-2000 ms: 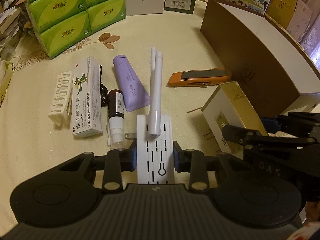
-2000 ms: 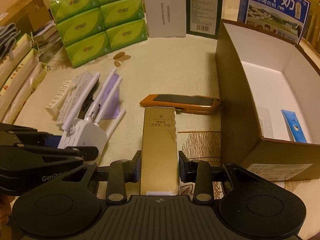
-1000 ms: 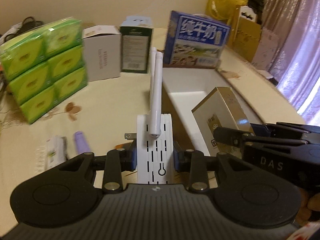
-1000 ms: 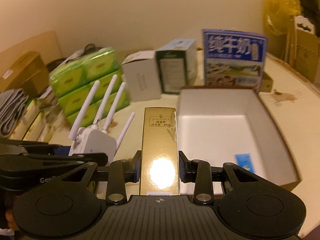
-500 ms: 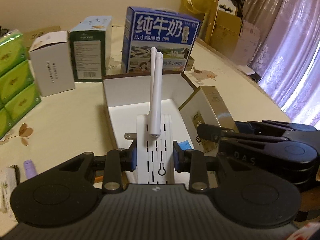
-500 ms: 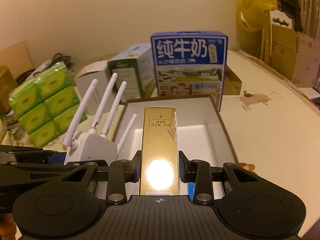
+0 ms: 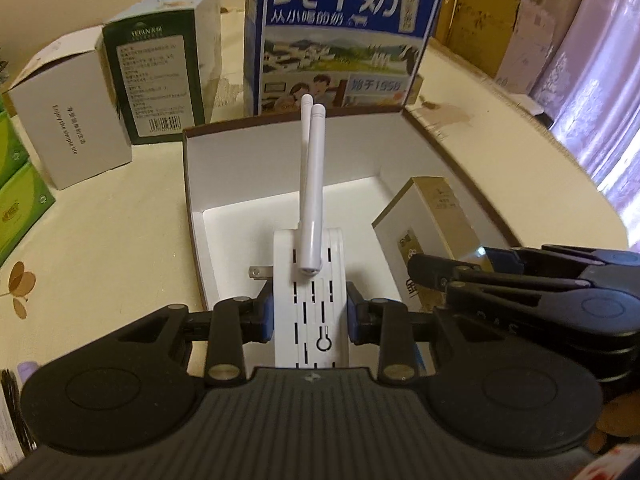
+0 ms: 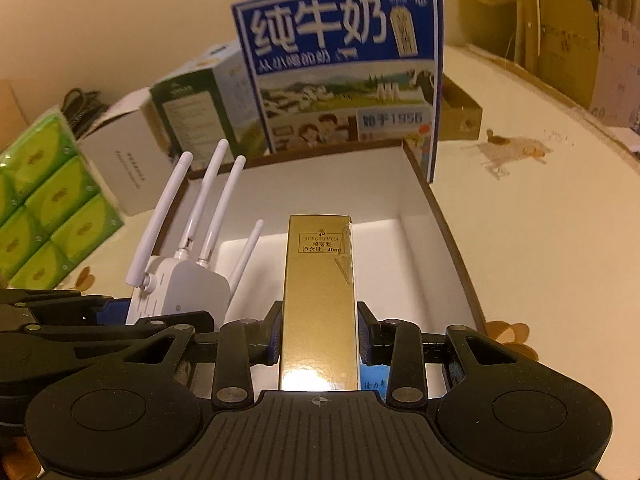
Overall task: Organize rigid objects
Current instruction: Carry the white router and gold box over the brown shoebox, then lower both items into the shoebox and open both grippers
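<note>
Both grippers have swung from the table to above the open white-lined cardboard box point(image 7: 192, 184). Left gripper point(image 7: 310, 318) clamps the white four-antenna plastic router point(image 7: 310, 280), right gripper point(image 8: 318, 338) the tall gold carton point(image 8: 318, 292); lower each apart, flat, antennas clear of walls.

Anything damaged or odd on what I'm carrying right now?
The gold box in the right gripper has a torn, peeling strip along its upper right edge. The white router in the left gripper looks intact.

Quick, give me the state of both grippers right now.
Left gripper: closed on the white wifi extender.
Right gripper: closed on the gold spray box.
</note>
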The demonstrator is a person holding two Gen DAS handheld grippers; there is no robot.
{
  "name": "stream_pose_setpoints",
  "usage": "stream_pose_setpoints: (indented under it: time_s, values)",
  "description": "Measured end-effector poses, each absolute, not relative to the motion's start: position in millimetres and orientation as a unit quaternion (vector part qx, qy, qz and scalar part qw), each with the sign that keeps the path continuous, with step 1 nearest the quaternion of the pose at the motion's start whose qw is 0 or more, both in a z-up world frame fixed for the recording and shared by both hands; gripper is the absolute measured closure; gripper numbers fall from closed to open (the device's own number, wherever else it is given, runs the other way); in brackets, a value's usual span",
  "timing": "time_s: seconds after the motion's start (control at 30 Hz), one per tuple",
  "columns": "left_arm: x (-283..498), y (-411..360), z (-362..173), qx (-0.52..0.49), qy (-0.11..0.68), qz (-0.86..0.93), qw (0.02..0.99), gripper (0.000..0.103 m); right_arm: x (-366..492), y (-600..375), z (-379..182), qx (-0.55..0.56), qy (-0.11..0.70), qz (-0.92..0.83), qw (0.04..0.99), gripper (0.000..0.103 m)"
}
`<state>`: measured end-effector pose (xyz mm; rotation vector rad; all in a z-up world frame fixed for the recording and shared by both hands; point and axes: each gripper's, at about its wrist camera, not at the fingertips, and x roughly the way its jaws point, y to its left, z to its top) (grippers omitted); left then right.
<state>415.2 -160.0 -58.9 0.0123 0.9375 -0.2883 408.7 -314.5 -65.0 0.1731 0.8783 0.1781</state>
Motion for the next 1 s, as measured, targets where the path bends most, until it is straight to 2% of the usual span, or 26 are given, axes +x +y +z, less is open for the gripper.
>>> stream_pose_setpoints:
  time_s: [0.23,0.43,0.63,1.0]
  values:
    - [443.0,-163.4,-85.6,0.031,0.467,-0.13,0.874,0.075,429.3,-314.2,-87.0,0.099,0.442,0.081,0.888,0.071]
    - [448.0,-164.8,-88.4,0.05,0.448,-0.137,0.882,0.074,439.9,-314.6,-94.9,0.112,0.445,0.065,0.886,0.07]
    - [444.8,-155.9,-82.8,0.044,0.442,-0.142,0.885,0.065,436.3,-315.2,-92.3,0.113,0.442,0.064,0.888,0.062]
    - [408.7,-140.8,-60.2,0.017,0.431,-0.173,0.885,0.065,394.6,-314.9,-62.9,0.135,0.418,0.065,0.896,0.054]
